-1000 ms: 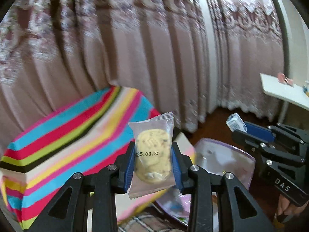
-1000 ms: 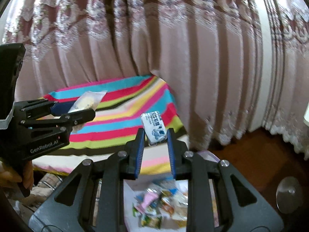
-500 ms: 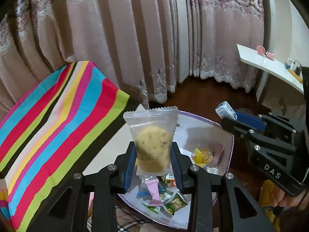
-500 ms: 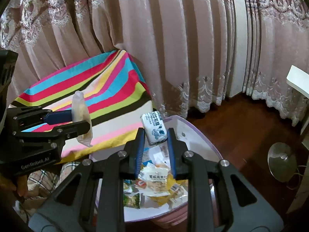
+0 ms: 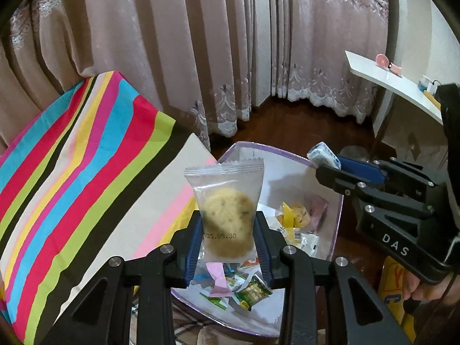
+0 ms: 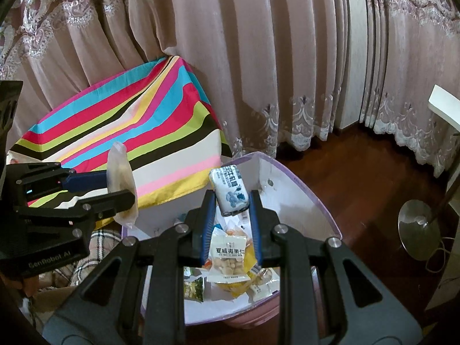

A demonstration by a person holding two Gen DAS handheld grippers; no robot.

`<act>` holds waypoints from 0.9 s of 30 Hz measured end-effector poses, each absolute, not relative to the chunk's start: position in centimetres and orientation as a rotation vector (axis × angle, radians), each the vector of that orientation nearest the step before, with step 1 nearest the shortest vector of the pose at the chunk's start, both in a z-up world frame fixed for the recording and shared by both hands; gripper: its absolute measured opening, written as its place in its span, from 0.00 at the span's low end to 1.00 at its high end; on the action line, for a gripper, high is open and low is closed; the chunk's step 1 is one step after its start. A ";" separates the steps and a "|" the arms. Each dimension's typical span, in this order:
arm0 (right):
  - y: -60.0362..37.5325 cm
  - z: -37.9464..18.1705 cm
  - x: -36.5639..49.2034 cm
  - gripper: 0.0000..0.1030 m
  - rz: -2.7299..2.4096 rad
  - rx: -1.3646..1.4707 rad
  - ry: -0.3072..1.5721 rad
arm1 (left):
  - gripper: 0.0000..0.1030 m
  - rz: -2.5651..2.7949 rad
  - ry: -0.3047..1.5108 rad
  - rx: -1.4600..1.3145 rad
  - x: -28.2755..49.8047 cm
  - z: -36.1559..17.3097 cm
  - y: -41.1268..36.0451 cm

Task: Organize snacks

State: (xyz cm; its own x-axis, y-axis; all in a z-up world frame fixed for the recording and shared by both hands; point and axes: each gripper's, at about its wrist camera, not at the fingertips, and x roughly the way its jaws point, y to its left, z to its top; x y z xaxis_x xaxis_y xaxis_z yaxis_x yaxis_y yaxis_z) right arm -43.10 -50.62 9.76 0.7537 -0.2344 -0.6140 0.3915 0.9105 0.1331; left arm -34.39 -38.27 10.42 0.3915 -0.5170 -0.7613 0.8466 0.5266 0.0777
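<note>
My left gripper (image 5: 227,234) is shut on a clear-wrapped cookie packet (image 5: 227,215), held upright above the near left side of a purple-rimmed box (image 5: 339,210). In the right wrist view that same cookie packet (image 6: 120,184) shows edge-on in the left gripper (image 6: 122,191). My right gripper (image 6: 231,210) is shut on a small white and blue snack packet (image 6: 229,191), also over the box (image 6: 302,189). The right gripper (image 5: 330,162) with its packet (image 5: 320,153) appears at the right of the left wrist view. Several wrapped snacks (image 6: 230,258) lie inside the box.
A bright striped cloth (image 5: 86,178) covers a raised surface left of the box. Pink lace curtains (image 6: 230,57) hang behind. A white shelf (image 5: 394,86) stands at the right, and a round metal lamp base (image 6: 419,230) sits on the dark wooden floor.
Both grippers have tilted down and sunk toward the box, each still holding its packet. The box and its snacks now fill the lower part of both views.
</note>
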 end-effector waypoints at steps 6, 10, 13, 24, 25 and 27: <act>-50.5 9.0 -42.5 0.26 -0.344 0.264 0.652 | 0.35 -0.908 0.788 0.510 -33.8 9.0 -38.7; -50.6 8.2 -41.9 0.31 -0.357 0.264 0.683 | 0.44 -0.896 0.798 0.524 -33.6 8.0 -39.0; -50.8 7.5 -41.6 0.64 -0.379 0.291 0.722 | 0.87 -0.857 0.769 0.523 -33.7 8.2 -38.8; -49.2 7.7 -41.3 0.88 -0.392 0.194 0.815 | 1.00 -0.780 0.634 0.443 -33.1 12.2 -34.4; -48.9 7.7 -41.3 0.88 -0.397 0.185 0.822 | 1.00 -0.761 0.608 0.443 -33.4 12.8 -34.0; -48.5 7.8 -41.3 0.88 -0.424 0.161 0.843 | 1.00 -0.734 0.575 0.426 -33.5 13.9 -33.2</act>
